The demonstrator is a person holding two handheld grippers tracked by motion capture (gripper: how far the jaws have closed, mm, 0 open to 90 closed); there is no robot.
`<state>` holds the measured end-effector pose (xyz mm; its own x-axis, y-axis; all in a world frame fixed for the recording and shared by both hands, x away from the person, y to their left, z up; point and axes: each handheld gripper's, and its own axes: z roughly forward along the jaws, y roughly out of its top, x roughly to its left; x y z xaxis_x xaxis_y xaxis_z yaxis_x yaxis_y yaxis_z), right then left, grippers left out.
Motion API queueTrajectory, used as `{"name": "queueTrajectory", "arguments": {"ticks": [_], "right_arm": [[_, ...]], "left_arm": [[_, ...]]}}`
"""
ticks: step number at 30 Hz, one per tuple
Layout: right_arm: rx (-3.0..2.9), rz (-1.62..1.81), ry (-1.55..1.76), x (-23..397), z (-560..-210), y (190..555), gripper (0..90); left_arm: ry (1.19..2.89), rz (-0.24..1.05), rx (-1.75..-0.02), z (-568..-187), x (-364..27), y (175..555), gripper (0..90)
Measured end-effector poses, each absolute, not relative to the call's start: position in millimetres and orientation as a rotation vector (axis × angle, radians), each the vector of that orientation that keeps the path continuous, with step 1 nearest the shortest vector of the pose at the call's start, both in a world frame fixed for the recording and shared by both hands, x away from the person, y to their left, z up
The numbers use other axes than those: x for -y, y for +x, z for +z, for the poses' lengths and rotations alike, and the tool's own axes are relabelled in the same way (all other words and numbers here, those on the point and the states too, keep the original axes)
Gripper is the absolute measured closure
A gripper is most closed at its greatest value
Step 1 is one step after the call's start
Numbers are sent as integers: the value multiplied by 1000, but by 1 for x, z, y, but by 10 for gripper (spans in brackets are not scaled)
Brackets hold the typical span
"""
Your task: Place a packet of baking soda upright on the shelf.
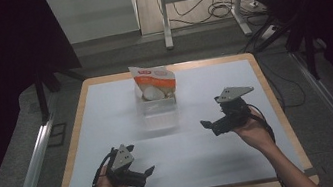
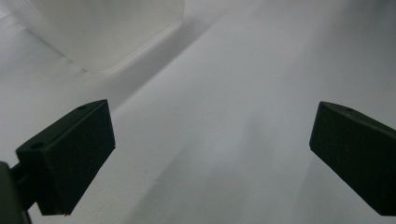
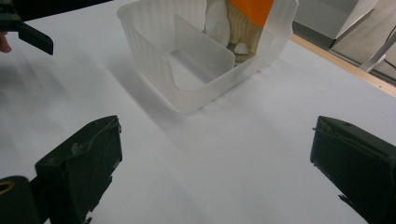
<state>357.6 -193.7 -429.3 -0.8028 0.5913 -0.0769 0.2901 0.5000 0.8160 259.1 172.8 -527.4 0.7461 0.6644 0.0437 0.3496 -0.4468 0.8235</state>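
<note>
High view overhead, facing forward-down; gripper views low, close over table [image 1: 222,140]; all share translucent bin [image 1: 157,110].

A white-topped table [image 1: 109,128] with a wooden rim carries a clear plastic bin [image 1: 158,110] toward its far middle, split by a divider [image 3: 203,49] into two compartments. The far compartment holds an upright orange-and-white pouch [image 1: 154,81] that rises above the bin's wall; the near compartment has nothing in it. Beyond the table stands a metal frame [image 1: 200,2] on a grey floor [image 1: 113,56] with loose cables [image 1: 219,10] lying around its feet, and a metal rail [image 1: 29,168] runs along the floor at either side of the table.
</note>
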Motion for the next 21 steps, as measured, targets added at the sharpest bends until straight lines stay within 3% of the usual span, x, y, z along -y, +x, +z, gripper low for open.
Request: {"name": "queueTrajectory", "arguments": {"ticks": [21], "right_arm": [[-2380, 1171, 746, 216, -436, 330, 7]], "left_arm": [[2079, 460, -761, -527, -173, 259, 3]]}}
